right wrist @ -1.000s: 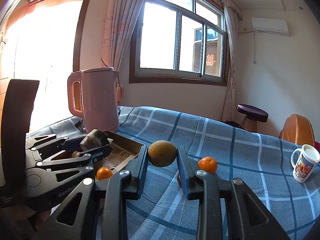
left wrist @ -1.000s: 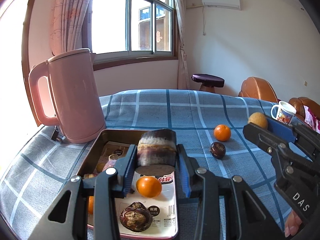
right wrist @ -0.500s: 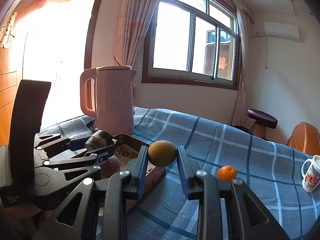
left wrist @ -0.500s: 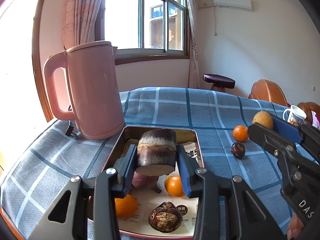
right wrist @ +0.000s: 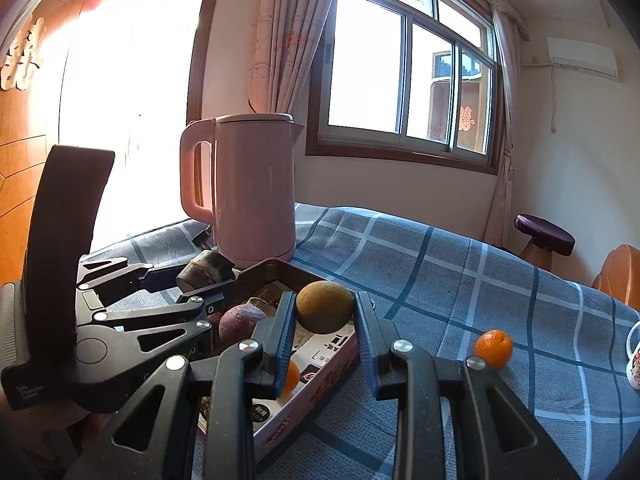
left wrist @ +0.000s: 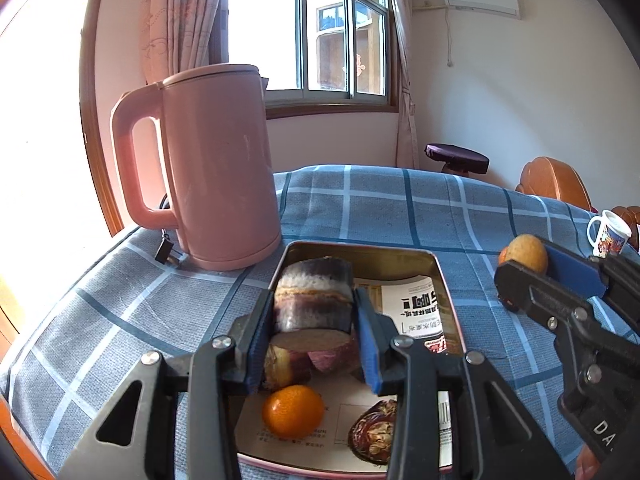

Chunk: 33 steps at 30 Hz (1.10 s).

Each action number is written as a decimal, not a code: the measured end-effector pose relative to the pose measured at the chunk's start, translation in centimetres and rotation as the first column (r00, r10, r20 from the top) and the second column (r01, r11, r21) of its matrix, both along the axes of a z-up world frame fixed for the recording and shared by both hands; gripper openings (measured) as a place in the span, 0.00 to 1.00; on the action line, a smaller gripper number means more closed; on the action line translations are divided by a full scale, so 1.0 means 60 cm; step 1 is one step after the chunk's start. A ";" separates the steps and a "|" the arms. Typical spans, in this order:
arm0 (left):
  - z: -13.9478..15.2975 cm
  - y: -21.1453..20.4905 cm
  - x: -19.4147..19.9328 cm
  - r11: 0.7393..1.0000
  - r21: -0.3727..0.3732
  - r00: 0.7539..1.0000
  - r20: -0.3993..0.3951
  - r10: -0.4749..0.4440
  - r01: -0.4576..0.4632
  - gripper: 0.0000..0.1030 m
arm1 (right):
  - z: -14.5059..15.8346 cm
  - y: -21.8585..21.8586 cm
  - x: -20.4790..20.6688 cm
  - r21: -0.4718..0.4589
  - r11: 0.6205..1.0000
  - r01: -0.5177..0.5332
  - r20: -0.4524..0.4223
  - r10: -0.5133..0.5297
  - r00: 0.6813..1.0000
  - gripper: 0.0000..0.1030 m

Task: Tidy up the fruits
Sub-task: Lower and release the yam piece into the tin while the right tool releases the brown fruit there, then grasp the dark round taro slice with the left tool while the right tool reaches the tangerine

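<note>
Both grippers nearer the tin tray (left wrist: 448,292), left gripper (left wrist: 314,334) clamping banded purple-grey chunk (left wrist: 314,296), right gripper (right wrist: 325,334) gripping brownish-yellow round fruit (right wrist: 325,306)

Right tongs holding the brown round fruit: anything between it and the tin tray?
Nothing visible. The brown round fruit hangs at the tin tray near edge in the right tongs; open tray floor lies right below.

The pink kettle (left wrist: 212,172) crowds the tray's (left wrist: 360,254) far-left corner; its far end looks clear.
</note>
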<state>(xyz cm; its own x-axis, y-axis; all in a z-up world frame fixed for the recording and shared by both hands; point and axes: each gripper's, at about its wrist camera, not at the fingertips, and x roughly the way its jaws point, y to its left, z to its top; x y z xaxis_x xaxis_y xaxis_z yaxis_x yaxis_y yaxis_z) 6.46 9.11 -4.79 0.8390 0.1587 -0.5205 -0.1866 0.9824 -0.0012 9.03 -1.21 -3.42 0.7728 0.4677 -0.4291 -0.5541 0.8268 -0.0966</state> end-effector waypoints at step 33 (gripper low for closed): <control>0.013 -0.029 -0.001 0.999 -0.036 0.999 0.001 -0.037 0.037 0.70 | -0.013 -0.084 0.026 -0.116 0.992 0.054 -0.124 -0.069 0.990 0.56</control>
